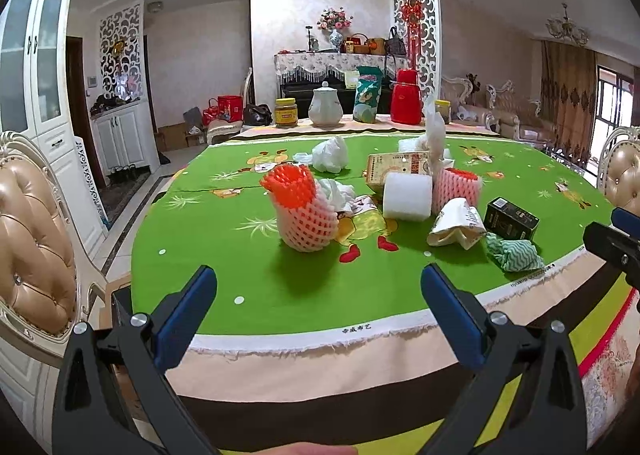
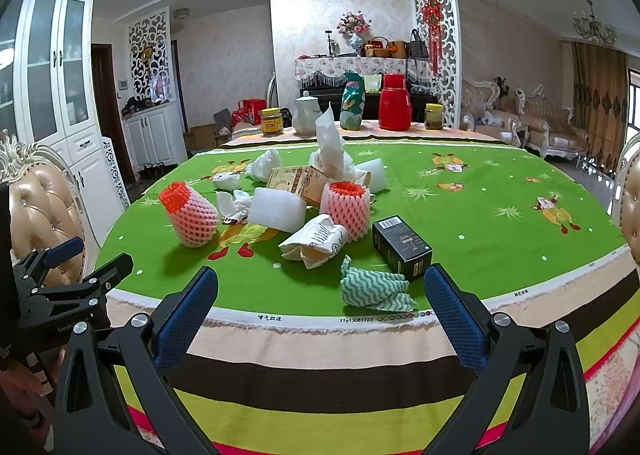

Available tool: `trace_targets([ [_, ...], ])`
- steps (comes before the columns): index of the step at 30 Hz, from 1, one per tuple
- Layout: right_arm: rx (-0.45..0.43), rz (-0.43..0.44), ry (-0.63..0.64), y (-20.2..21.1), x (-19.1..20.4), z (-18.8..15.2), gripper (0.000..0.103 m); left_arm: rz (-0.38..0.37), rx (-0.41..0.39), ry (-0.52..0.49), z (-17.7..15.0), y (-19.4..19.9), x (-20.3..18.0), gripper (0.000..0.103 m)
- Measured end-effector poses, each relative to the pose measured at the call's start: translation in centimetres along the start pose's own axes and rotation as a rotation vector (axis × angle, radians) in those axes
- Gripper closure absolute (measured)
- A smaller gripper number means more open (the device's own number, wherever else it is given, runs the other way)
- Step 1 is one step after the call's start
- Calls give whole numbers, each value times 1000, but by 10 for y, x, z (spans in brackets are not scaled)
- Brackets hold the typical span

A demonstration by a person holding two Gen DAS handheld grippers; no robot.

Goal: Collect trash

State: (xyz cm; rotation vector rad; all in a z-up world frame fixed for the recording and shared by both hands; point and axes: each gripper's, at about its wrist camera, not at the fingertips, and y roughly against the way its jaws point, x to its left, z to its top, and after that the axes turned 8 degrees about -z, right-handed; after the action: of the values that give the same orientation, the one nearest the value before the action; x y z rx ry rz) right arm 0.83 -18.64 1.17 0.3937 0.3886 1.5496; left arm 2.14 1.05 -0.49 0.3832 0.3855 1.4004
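Observation:
Trash lies on the green tablecloth (image 1: pixel 248 279): a pink foam fruit net (image 1: pixel 304 207) with an orange top, a second pink net (image 1: pixel 458 185), a white foam block (image 1: pixel 408 195), a crumpled paper wrapper (image 1: pixel 456 225), a black box (image 1: pixel 510 219), a green-white zigzag cloth (image 1: pixel 514 253), white tissues (image 1: pixel 330 154) and a tan carton (image 1: pixel 396 169). My left gripper (image 1: pixel 318 279) is open and empty at the table's near edge, facing the left net. My right gripper (image 2: pixel 320 281) is open and empty, just before the zigzag cloth (image 2: pixel 376 287) and black box (image 2: pixel 402 241).
At the table's far side stand a yellow-lidded jar (image 1: pixel 286 111), a white teapot (image 1: pixel 325 103), a green bag (image 1: pixel 367 95) and a red thermos (image 1: pixel 406 95). Padded chairs stand at the left (image 1: pixel 36 239) and right (image 1: pixel 622 171). A trash container is not in view.

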Motion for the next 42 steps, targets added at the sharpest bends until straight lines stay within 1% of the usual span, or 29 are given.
trace_targets([
  [8, 3, 0, -3, 2, 0, -1, 6, 5, -20, -2, -2, 2, -1, 4],
  [16, 11, 0, -9, -1, -1, -3, 6, -6, -3, -23, -6, 0, 0, 4],
  [22, 3, -1, -11, -1, 0, -3, 6, 3, -6, -32, -9, -1, 3, 4],
  [30, -33, 22, -11, 4, 3, -1, 6, 3, -43, -20, -9, 4, 7, 4],
  [33, -48, 44, -21, 5, 2, -1, 6, -12, -48, -21, -9, 4, 7, 4],
  [40, -98, 25, -17, 4, -2, -7, 6, -30, -33, -52, -15, -7, 5, 4],
  [41, -101, 24, -14, 4, -3, -7, 6, -39, -27, -50, -15, -9, 6, 4],
  [42, -100, 23, -11, 3, -6, -8, 6, -64, -9, -43, -15, -12, 6, 4],
])
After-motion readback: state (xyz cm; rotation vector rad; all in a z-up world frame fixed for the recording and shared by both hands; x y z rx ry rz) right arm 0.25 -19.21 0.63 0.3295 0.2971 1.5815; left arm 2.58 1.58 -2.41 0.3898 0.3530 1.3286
